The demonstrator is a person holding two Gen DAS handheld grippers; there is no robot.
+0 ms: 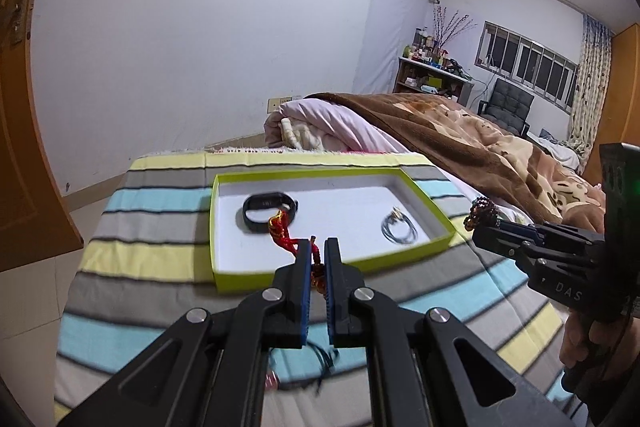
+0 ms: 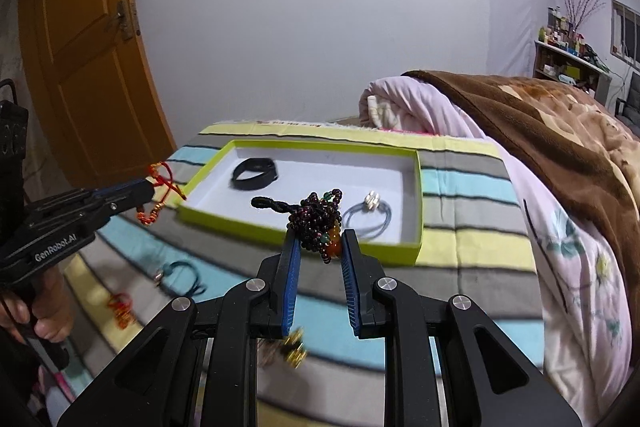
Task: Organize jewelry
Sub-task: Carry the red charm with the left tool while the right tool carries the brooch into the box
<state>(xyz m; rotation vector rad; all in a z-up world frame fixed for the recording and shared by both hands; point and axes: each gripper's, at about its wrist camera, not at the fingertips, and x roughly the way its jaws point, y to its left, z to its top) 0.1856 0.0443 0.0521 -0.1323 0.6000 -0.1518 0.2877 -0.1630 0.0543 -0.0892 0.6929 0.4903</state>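
Note:
A shallow lime-green box (image 1: 224, 269) (image 2: 416, 187) with a white floor lies on a striped cloth. In it are a black wristband (image 1: 266, 213) (image 2: 254, 174) and a grey cord bracelet with silver beads (image 1: 398, 229) (image 2: 370, 213). My left gripper (image 1: 319, 247) (image 2: 154, 189) is shut on a red and gold knotted cord bracelet (image 1: 282, 229) (image 2: 164, 183), held above the box's near left edge. My right gripper (image 2: 318, 239) (image 1: 476, 225) is shut on a dark red beaded bracelet (image 2: 318, 217) (image 1: 482, 211), held above the box's near rim.
On the striped cloth (image 2: 460, 187) before the box lie a teal cord bracelet (image 2: 182, 277), a red and gold piece (image 2: 120, 309) and a gold beaded piece (image 2: 294, 347). A bed with a brown blanket (image 1: 480, 135) lies right. An orange door (image 2: 88, 67) stands left.

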